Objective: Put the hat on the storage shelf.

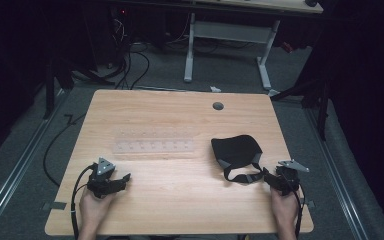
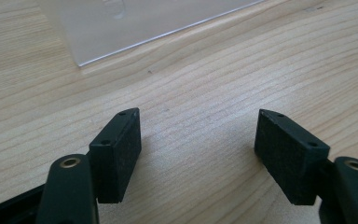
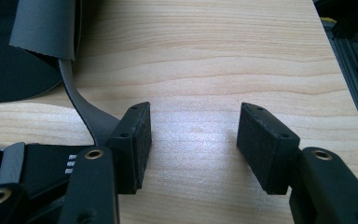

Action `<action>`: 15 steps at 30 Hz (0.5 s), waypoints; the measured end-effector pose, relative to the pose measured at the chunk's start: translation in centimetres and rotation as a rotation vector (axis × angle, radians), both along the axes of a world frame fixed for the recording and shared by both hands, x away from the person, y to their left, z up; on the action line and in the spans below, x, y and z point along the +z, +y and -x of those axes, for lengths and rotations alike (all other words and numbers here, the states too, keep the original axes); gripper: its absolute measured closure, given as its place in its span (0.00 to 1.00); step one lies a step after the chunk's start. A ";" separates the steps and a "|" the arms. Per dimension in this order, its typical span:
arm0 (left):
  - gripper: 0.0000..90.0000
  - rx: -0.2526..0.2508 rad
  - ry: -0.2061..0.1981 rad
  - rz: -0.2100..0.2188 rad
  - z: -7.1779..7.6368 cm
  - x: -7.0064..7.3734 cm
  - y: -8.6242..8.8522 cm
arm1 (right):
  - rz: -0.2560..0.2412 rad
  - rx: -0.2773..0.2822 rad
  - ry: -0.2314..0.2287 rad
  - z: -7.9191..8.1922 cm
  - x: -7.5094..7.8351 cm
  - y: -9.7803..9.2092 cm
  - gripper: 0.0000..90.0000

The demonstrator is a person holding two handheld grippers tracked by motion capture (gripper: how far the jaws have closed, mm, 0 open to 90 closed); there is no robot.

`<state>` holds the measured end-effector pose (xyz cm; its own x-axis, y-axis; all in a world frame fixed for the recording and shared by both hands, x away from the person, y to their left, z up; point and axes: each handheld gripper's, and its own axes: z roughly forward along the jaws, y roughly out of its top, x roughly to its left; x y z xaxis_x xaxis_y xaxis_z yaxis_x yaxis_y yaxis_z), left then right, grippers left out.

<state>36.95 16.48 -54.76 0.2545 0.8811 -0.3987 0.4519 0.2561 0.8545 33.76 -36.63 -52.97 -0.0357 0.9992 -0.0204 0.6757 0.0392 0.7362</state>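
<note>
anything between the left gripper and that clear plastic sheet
Nothing: in the left gripper view, bare wooden table runs from the open left gripper to the clear plastic sheet. The high view agrees.

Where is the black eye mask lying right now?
In the high view the black eye mask lies on the right half of the table, its strap trailing toward the open right gripper, right of the clear plastic strip.

Overhead light falls evenly on the wooden table [image 1: 180, 120], while the floor and room around it sink into near-black. In the high view the picture is soft and grainy. In both gripper views, the table's grain is sharp near the jaws; a pale glare patch lies between them and faint shadows sit beneath them.
</note>
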 end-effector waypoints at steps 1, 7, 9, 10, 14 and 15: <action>0.36 0.001 0.000 0.000 0.0 0.0 0.0 | 0.000 0.000 0.000 0.0 0.0 0.0 0.50; 0.36 0.000 0.000 0.000 0.0 0.0 0.0 | -0.005 -0.001 0.003 0.0 0.0 0.0 0.50; 0.36 0.000 0.000 0.000 0.0 0.0 0.0 | -0.005 -0.001 0.003 0.0 0.0 0.0 0.50; 0.36 0.000 0.000 -0.001 0.0 0.0 0.0 | -0.005 0.000 0.004 0.0 0.0 0.0 0.49; 0.35 0.000 0.000 -0.001 0.0 0.0 0.0 | -0.004 0.003 0.008 0.0 0.0 0.0 0.47; 0.35 0.000 0.000 -0.001 0.0 0.0 0.0 | -0.004 0.005 0.008 0.0 0.0 0.0 0.47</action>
<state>36.95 16.47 -54.75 0.2539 0.8815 -0.3981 0.4521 0.2557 0.8545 33.76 -36.59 -52.94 -0.0405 0.9991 -0.0161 0.6816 0.0394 0.7307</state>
